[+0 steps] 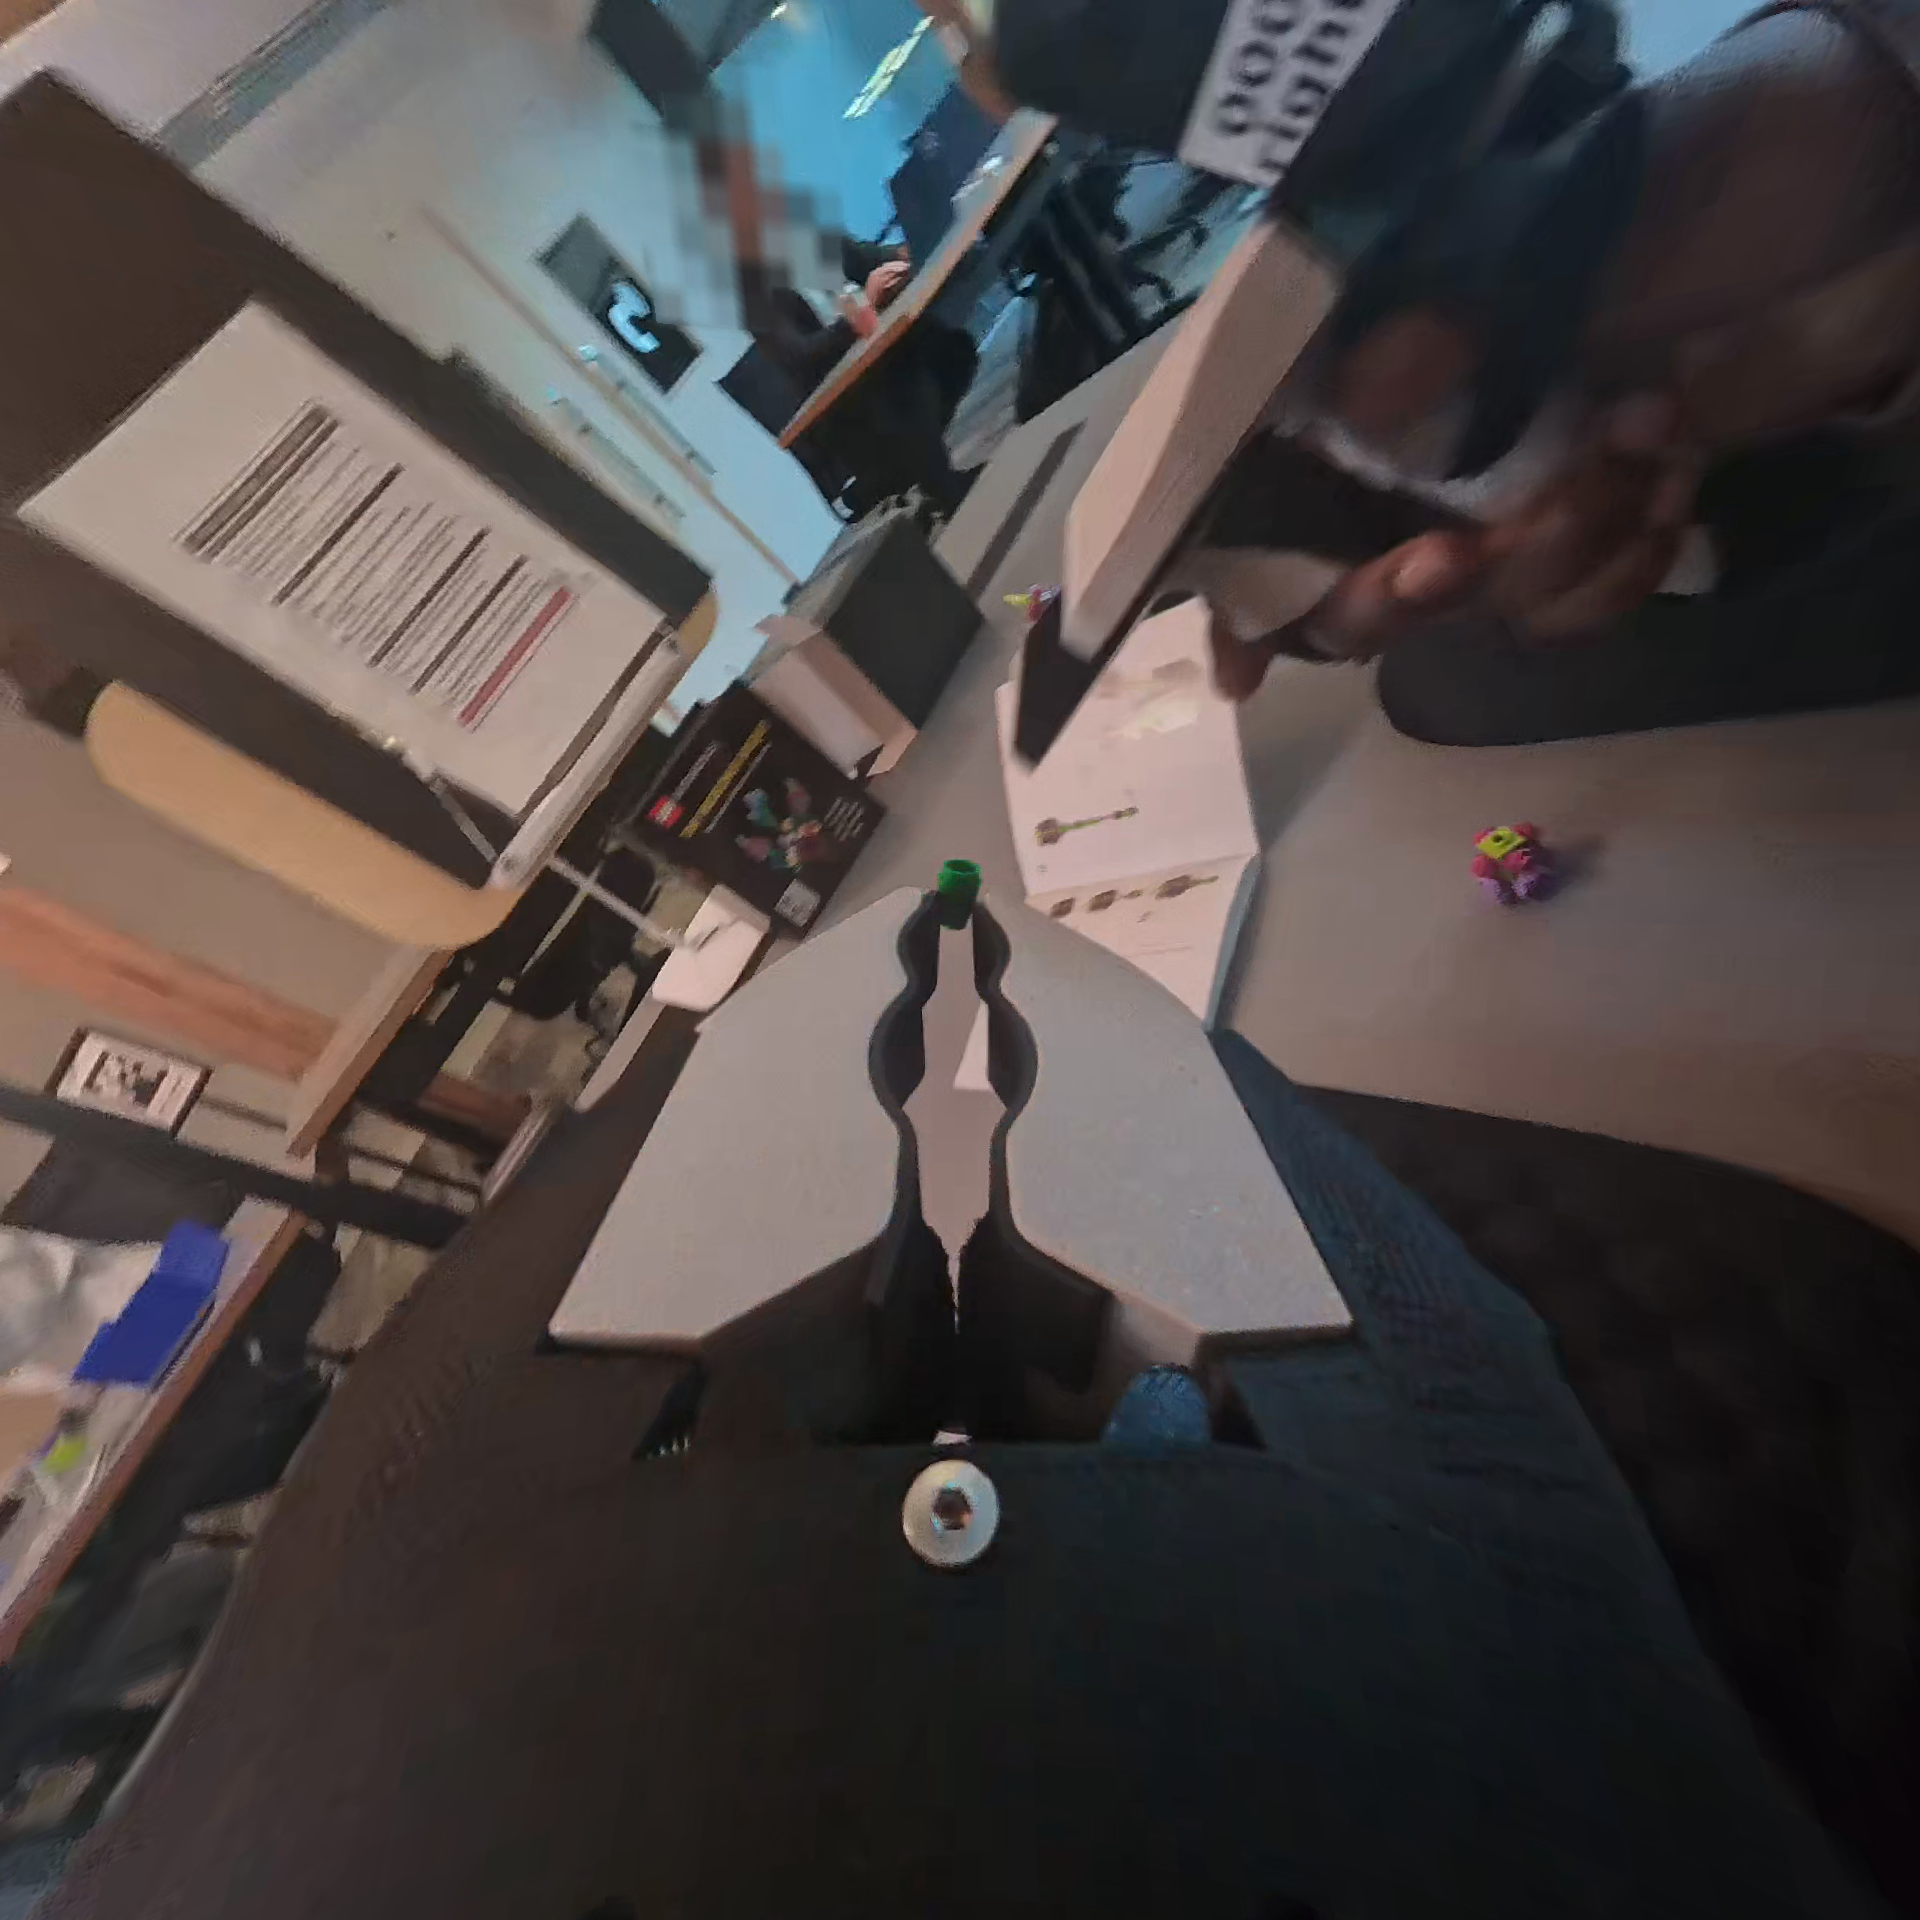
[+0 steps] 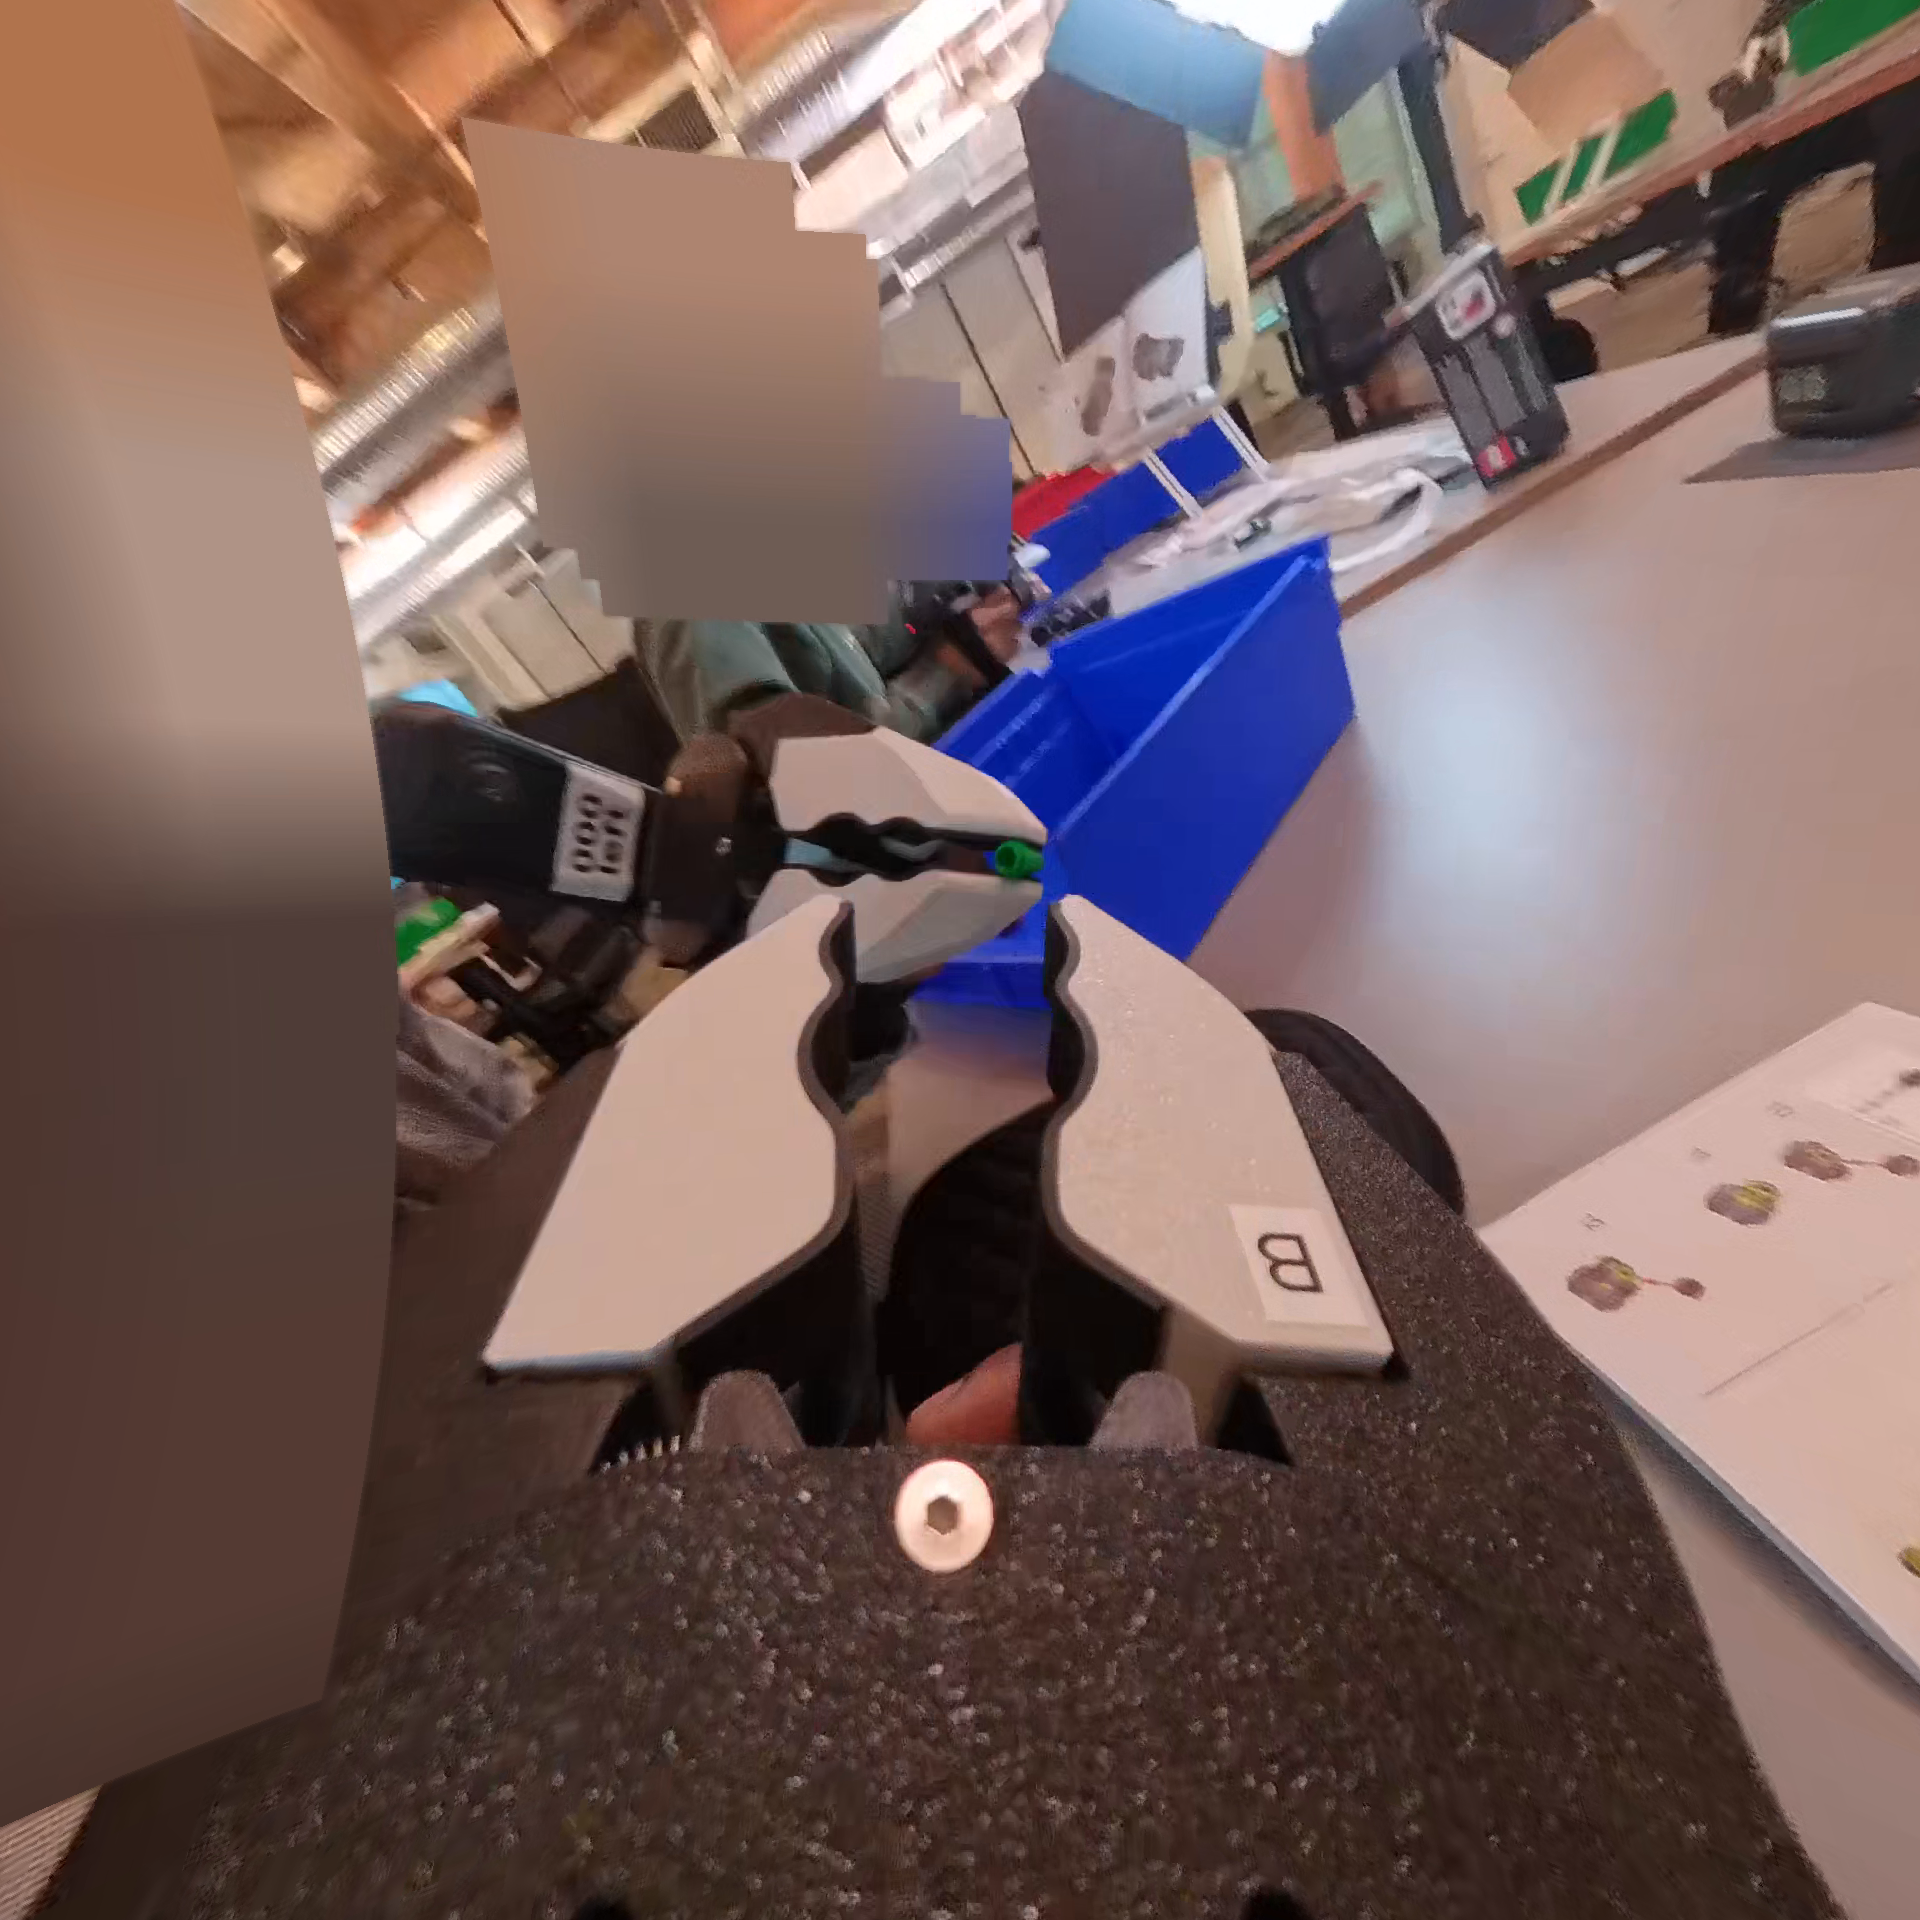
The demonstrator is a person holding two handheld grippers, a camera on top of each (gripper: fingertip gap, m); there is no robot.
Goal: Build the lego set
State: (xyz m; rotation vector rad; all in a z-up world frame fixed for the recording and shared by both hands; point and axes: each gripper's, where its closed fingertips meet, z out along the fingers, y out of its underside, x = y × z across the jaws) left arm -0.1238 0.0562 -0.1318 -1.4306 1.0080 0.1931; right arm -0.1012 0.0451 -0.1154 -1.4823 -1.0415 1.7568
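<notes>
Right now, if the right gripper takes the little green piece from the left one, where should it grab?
Probably the free end of the green piece sticking past the left gripper tips, approached head-on by the open right gripper; the rest is clamped.

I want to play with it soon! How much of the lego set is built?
Only a little looks done: one small pink and purple piece sits built on the table. Right now the left gripper pinches a tiny green piece, while the right gripper is open and empty. The instruction booklet lies open, so most steps likely remain.
</notes>
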